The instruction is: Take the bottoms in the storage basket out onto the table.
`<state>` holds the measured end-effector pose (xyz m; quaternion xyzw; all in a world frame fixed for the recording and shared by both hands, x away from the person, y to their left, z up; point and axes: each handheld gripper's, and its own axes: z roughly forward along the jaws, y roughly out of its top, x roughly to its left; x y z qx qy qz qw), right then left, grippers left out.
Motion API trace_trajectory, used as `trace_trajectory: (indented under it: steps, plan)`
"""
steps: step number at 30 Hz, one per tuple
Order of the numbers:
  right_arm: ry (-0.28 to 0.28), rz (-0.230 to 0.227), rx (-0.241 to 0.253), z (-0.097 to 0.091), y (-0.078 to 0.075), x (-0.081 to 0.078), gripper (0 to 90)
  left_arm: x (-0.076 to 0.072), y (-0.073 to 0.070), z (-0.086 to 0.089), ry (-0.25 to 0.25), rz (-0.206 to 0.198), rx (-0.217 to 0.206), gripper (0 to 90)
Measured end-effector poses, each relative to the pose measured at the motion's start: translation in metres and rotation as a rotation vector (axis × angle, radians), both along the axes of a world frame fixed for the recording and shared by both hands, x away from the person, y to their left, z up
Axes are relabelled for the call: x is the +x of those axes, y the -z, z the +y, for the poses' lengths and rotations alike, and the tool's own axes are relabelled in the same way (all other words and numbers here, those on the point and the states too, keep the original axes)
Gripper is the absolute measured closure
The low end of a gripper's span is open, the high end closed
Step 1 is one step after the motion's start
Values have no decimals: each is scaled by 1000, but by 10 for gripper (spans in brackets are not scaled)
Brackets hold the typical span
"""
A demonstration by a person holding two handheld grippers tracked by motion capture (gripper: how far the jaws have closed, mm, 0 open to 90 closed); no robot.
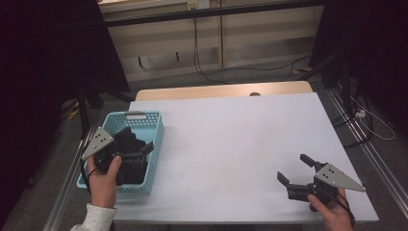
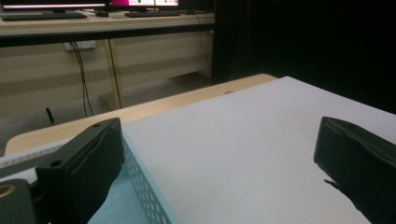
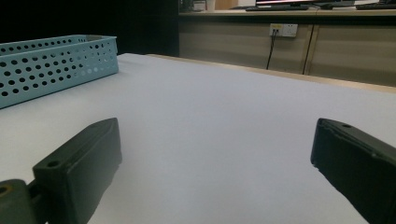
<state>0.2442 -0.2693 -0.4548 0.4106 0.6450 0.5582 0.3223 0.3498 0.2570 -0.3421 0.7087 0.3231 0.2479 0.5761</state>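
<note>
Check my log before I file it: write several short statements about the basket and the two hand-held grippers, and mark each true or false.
1. The light blue basket sits at the left edge of the white table. True.
2. The left hand-held gripper is above the basket. True.
3. The right hand-held gripper is shut on a dark cloth. False: its jaws stand apart with nothing between them.
4. The basket is red and solid-walled. False: it is light blue with perforated walls.
5. The left hand-held gripper's jaws are apart in its own view. True.
</note>
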Motion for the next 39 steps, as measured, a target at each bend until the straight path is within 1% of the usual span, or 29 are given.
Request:
trace_trajectory:
  steps: [4,5,6,9,10,11,14,15,18,20,23,25,26,29,30,33,34,36,37,39]
  plan:
    - [-5,-1,-4,1,0,0,12,5,-4,2,-4,1,15,18]
    - [-5,-1,-4,1,0,0,12,7,-5,3,-7,4,16,17]
    - [-4,-1,-4,1,0,0,12,7,-5,3,-4,12,9,17]
    - [-5,-1,-6,1,0,0,12,10,-7,5,-2,7,23,17]
    - [-5,-1,-4,1,0,0,12,11,-7,6,-4,13,22,17]
    - [-5,-1,-4,1,0,0,13,12,-7,7,-4,12,30,18]
    - [-9,-3,-6,1,0,0,12,18,-4,12,-13,22,54,18]
    - [-8,-3,-6,1,0,0,12,20,-3,14,-24,25,60,19]
    - [-9,-2,-6,1,0,0,12,26,1,21,-40,48,69,18]
    - [-11,-1,-5,1,0,0,13,30,4,24,-39,57,80,17]
    - [-14,-3,-6,2,0,0,13,36,7,29,-45,65,107,19]
    - [-15,-4,-12,2,0,0,13,40,9,33,-45,77,114,19]
    - [-16,-4,-11,2,0,0,13,42,10,35,-52,83,128,19]
    - [-14,-1,-7,2,0,0,13,48,13,40,-62,98,152,19]
    - [-16,-3,-12,2,0,0,13,51,15,42,-66,104,168,20]
    - [-19,-3,-9,2,0,0,13,55,18,45,-68,110,180,21]
    - [-19,-3,-9,2,0,0,13,58,20,48,-71,130,186,21]
    - [-19,-1,-7,2,0,0,13,63,26,50,-90,155,195,22]
    - [-20,-2,-8,2,0,0,13,67,30,53,-98,177,222,25]
    - [-21,-2,-8,2,0,0,13,72,35,56,-113,201,225,26]
